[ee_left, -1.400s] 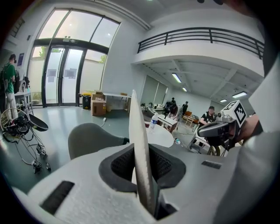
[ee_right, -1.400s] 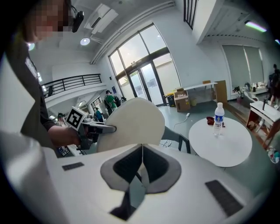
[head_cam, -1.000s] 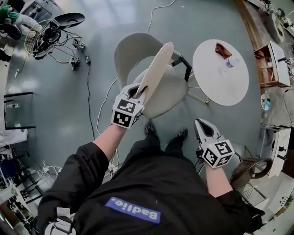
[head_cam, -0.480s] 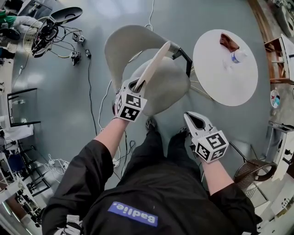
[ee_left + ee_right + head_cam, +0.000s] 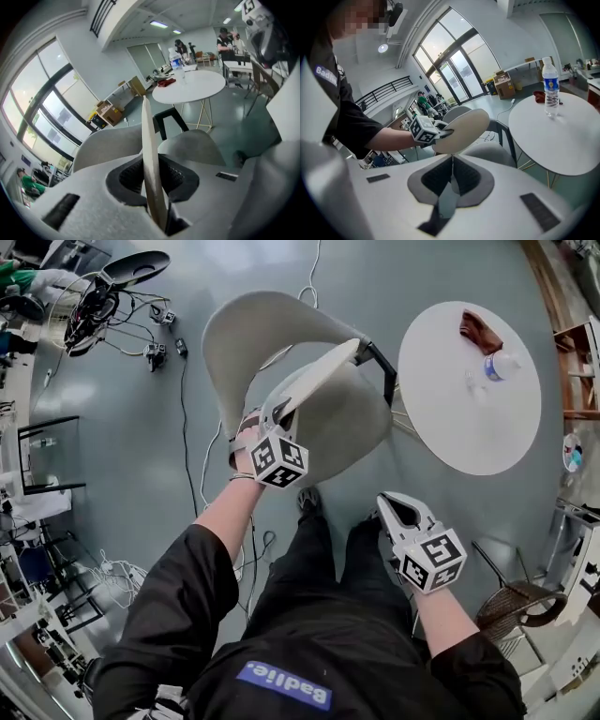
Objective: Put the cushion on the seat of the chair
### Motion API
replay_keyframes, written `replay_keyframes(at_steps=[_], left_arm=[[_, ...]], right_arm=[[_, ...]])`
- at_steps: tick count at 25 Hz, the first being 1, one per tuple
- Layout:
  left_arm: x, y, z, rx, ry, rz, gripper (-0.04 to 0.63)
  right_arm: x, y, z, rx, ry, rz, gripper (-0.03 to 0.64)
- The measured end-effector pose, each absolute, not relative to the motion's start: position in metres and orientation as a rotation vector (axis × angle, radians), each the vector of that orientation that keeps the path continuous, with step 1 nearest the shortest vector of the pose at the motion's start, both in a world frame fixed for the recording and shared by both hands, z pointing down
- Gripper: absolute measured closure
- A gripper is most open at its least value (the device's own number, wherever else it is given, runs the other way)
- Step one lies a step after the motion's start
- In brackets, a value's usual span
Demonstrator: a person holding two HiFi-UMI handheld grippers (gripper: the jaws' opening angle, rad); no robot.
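A thin, round, beige cushion (image 5: 319,379) hangs edge-up and tilted above the chair's seat (image 5: 352,432). My left gripper (image 5: 279,416) is shut on the cushion's near rim. In the left gripper view the cushion (image 5: 149,154) runs edge-on between the jaws, with the grey seat (image 5: 199,145) and backrest (image 5: 105,145) behind it. My right gripper (image 5: 401,510) is shut and empty, low at the right by the person's legs and apart from the chair. Its own view shows the cushion (image 5: 464,129) in front, held above the seat (image 5: 487,151).
A round white table (image 5: 469,399) stands right of the chair and carries a water bottle (image 5: 502,365) and a brown object (image 5: 480,332). Black chair frame parts (image 5: 380,367) stick out beside the table. Cables and gear (image 5: 103,315) lie on the floor far left.
My left gripper has sunk toward the seat and rolled, so the cushion now leans flatter and further right. The right gripper has dropped a little and stays shut.
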State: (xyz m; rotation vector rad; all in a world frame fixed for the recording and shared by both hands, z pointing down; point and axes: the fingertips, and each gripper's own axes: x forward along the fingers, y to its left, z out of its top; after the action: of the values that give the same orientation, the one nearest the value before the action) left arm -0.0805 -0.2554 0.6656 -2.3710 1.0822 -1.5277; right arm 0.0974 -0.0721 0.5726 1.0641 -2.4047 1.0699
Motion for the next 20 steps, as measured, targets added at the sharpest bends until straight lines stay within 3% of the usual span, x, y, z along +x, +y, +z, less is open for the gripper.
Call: replay_keyframes(at_steps=[8,20], left_arm=[[-0.069,-0.259,0.727,-2.135,0.855,-1.596,0.529],[-0.014,-0.190,0.813,-2.241,0.693,-1.673,0.514]], right_arm=[[0.109,-0.060,0.611,1.059,-2.322,1.112,0.588],[0.102,-0.042,0.642,0.972,-2.295,1.147,0.586]])
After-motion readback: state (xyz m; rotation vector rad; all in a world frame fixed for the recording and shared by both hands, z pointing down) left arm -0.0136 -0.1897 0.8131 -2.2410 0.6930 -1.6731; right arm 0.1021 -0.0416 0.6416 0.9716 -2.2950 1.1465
